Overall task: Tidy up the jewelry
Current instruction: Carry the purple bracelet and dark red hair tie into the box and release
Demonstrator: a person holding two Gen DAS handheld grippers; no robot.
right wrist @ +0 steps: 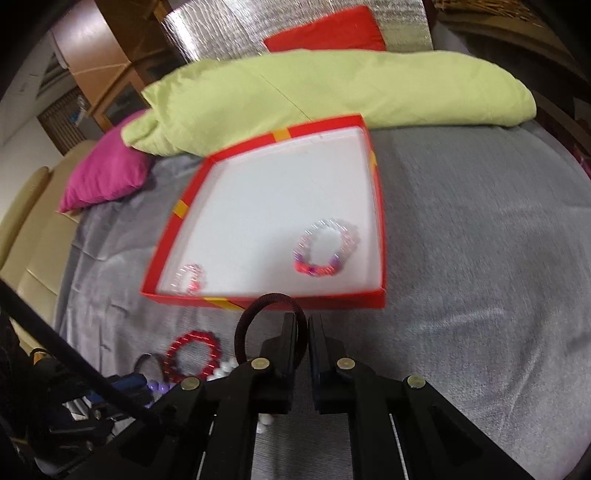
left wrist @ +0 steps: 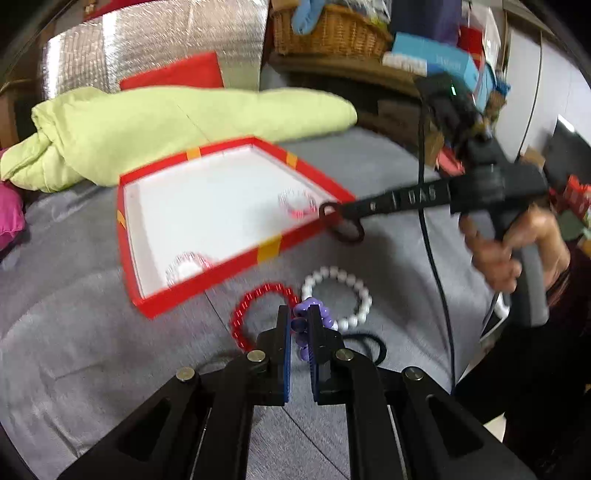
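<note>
A red box with a white floor lies on the grey bed cover and holds two clear-and-pink bead bracelets. My left gripper is shut on a purple bead bracelet, low over the cover. A red bead bracelet and a white bead bracelet lie beside it. My right gripper is shut on a dark hair tie, held near the box's near rim.
A lime green quilt lies behind the box, a magenta pillow to its left. A black hair tie lies on the cover. A wicker basket and boxes fill shelves at the far right.
</note>
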